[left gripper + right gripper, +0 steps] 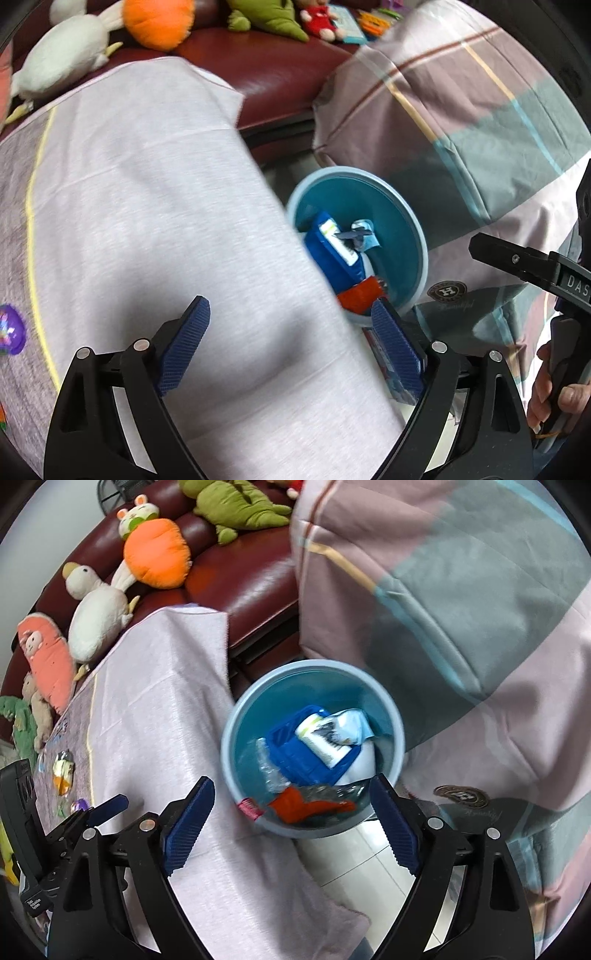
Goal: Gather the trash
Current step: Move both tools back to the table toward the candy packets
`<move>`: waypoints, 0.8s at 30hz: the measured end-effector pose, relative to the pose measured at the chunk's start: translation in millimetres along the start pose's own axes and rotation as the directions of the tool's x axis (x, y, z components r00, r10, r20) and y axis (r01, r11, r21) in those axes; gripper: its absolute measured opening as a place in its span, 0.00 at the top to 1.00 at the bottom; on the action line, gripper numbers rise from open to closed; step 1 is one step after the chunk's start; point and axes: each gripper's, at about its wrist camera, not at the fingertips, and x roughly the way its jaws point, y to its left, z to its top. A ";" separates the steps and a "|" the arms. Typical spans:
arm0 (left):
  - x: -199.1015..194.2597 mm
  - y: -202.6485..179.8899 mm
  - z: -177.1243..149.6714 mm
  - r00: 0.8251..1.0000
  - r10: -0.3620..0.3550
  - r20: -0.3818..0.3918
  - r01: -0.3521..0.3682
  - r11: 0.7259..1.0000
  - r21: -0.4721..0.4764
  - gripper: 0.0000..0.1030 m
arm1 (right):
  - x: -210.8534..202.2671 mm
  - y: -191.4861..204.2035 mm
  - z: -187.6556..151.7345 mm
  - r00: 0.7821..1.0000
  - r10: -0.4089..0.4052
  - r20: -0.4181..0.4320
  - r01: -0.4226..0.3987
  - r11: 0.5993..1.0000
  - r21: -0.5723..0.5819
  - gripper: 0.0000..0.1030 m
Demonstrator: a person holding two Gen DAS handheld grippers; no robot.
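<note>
My left claw [291, 343] is standing wide open w/ nothing in it. My right claw [293, 825] is standing wide open too, also w/ nothing between the blue pads [188, 823].

I'm looking down at the bin [400, 738]. It's round, light blue outside & darker blue inside, sitting on the floor [354, 853] btwn the bench and a big striped blanket [461, 590]. The trash is lying inside the bin: a blue box [299, 753], a white & blue wrapper [343, 731], some clear plastic [267, 764], a red-orange scrap [295, 805]. A small pink bit [249, 806] is sitting at the bin's near rim.

The bench is wearing a pale cloth [159, 701]. On its far left end I'm seeing more small bits: a yellow-orange wrapper [62, 771] & a purple thing [11, 330].

A dark red sofa [236, 579] is sitting behind the bench w/ soft toys on it: a white duck [94, 620], an orange carrot [155, 554], a green toy [232, 506].
</note>
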 end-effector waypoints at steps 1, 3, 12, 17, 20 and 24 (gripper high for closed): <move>-3.0 4.2 -1.7 1.000 0.001 0.003 -0.001 1.000 -0.006 0.13 | -0.3 7.0 -2.2 1.000 0.006 -0.003 -0.006 1.000 -0.008 0.20; -13.6 20.1 -9.1 1.000 0.008 0.018 -0.008 1.000 -0.030 0.13 | 0.0 20.9 -6.9 1.000 0.020 -0.010 -0.020 0.999 -0.032 0.20; -56.7 99.3 -41.5 0.996 0.061 0.061 -0.051 0.986 -0.156 0.12 | 8.1 108.5 -32.8 0.996 0.062 -0.057 -0.074 0.972 -0.224 0.20; -87.8 148.9 -60.3 0.989 0.105 0.101 -0.078 0.969 -0.235 0.12 | 17.5 154.1 -47.5 0.994 0.044 -0.099 -0.071 0.955 -0.289 0.20; -106.4 182.8 -70.1 0.982 0.143 0.120 -0.103 0.950 -0.295 0.12 | 20.9 175.4 -54.0 0.993 0.038 -0.113 -0.072 0.948 -0.311 0.20; -121.4 229.2 -78.3 0.972 0.201 0.123 -0.137 0.908 -0.395 0.12 | 30.4 203.3 -61.9 0.990 0.028 -0.137 -0.072 0.939 -0.335 0.20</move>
